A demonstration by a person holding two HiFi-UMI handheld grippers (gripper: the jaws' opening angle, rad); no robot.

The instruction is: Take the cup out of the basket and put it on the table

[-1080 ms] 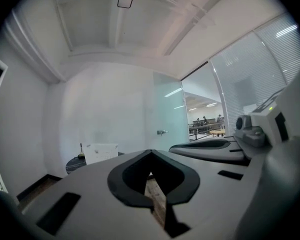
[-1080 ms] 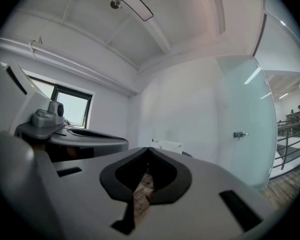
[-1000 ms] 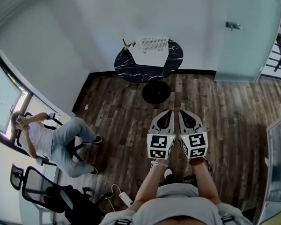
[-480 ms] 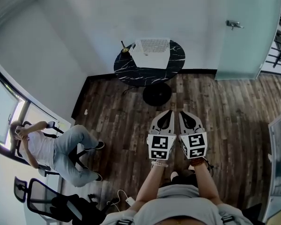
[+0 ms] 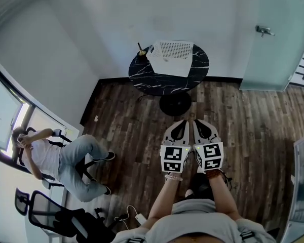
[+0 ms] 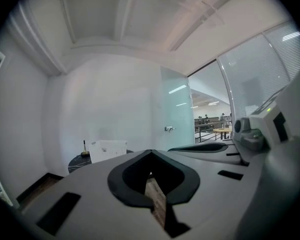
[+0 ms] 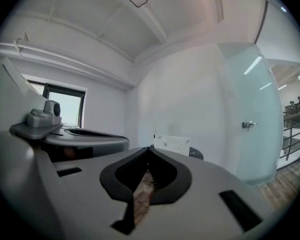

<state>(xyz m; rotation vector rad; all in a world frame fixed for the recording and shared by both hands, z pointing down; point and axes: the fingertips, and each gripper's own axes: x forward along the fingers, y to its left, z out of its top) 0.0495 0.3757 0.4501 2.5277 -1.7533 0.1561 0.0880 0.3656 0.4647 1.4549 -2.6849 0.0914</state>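
Observation:
A white perforated basket (image 5: 171, 55) stands on a round black marble table (image 5: 151, 75) against the far wall. No cup shows in any view; the basket's inside is hidden. My left gripper (image 5: 184, 121) and right gripper (image 5: 196, 121) are held side by side over the wood floor, well short of the table. Both are shut with nothing between the jaws. In the left gripper view the basket (image 6: 108, 148) and table (image 6: 79, 161) lie far ahead past the left gripper (image 6: 150, 151). The right gripper view shows the basket (image 7: 172, 144) beyond the right gripper (image 7: 150, 147).
A small brass-and-black object (image 5: 142, 50) stands at the table's left edge beside the basket. The table's round base (image 5: 175, 104) sits on the floor ahead. A person (image 5: 55, 158) sits at the left near an office chair (image 5: 48, 215). A frosted glass door (image 5: 276, 34) is at the right.
The table and basket sit slightly lower and further right in the head view, a little nearer. Both grippers stay shut and side by side.

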